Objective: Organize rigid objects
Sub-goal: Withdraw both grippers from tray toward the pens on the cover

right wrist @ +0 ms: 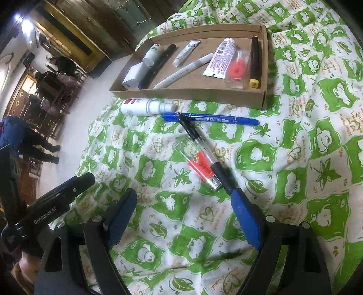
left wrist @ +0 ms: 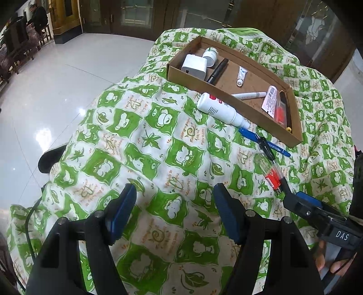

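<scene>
This looks like a big hall or lobby, not a home. The floor (left wrist: pixel 56 86) is shiny white tile that mirrors the lights. Tall dark wooden doors (left wrist: pixel 133 13) and gold-coloured panels (left wrist: pixel 65 15) line the far wall. People (right wrist: pixel 56 74) sit on wooden chairs at the side. A desk wears a green leafy cloth (left wrist: pixel 140 145).

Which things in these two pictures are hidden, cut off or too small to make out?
- Left wrist view: the black marker in the cardboard tray is mostly hidden by the tray's wall.
- Right wrist view: the clear pen has its tip hidden behind the right gripper finger.
- Both views: print on the white spray bottle is too small.
</scene>
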The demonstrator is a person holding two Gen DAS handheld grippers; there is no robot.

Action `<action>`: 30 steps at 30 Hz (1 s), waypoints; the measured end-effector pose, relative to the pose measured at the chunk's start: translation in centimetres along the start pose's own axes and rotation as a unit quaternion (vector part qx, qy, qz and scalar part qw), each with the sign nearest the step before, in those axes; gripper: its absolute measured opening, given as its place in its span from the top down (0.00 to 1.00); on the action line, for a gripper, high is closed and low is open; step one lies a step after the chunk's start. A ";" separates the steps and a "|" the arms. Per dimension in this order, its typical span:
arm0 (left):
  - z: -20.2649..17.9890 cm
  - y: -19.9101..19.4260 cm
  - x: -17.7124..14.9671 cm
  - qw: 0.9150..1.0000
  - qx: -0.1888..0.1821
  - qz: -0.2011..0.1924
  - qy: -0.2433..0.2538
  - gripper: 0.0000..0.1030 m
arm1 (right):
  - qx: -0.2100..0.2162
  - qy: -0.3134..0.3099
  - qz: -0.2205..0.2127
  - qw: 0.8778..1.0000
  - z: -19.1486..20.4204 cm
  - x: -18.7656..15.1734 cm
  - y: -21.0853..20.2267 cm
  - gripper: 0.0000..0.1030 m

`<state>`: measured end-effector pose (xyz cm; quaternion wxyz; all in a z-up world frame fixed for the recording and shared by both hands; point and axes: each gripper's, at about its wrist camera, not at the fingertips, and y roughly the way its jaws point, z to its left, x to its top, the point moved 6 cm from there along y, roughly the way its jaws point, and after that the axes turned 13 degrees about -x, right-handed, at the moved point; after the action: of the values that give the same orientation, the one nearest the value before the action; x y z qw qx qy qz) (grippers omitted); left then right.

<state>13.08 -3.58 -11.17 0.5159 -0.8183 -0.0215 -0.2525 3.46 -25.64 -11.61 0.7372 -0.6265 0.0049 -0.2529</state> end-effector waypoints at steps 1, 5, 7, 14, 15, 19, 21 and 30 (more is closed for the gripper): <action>0.0 0.0 0.0 1.000 0.001 0.001 0.000 0.32 | 0.000 0.001 0.002 1.000 0.0 0.0 0.1 0.21; 0.0 0.0 0.0 1.000 0.001 0.000 0.000 0.32 | 0.001 0.002 0.003 1.000 -0.1 0.0 0.2 0.21; 0.0 0.0 0.0 1.000 0.001 0.000 0.000 0.32 | 0.002 0.002 0.004 1.000 -0.1 -0.1 0.2 0.21; -0.1 0.1 0.0 1.000 0.000 0.000 0.002 0.32 | 0.001 0.006 0.005 1.000 -0.2 -0.2 0.0 0.21; -0.1 0.1 0.0 1.000 0.000 0.000 0.003 0.32 | 0.001 0.006 0.005 1.000 -0.2 -0.2 0.0 0.21; -0.2 0.1 0.0 1.000 -0.003 0.000 0.003 0.32 | 0.002 0.008 0.005 1.000 -0.2 -0.1 0.0 0.21; -0.4 0.2 0.0 1.000 -0.011 0.002 0.004 0.32 | 0.004 0.009 0.004 1.000 -0.2 -0.1 -0.1 0.21; -0.7 1.6 -0.2 0.998 -0.057 0.029 -0.011 0.29 | 0.026 0.018 -0.019 0.999 -0.3 1.0 -1.7 0.21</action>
<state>13.12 -4.84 -12.31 0.4756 -0.8492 0.0108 -0.2292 3.60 -26.46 -9.79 0.7481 -0.6024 -0.0005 -0.2784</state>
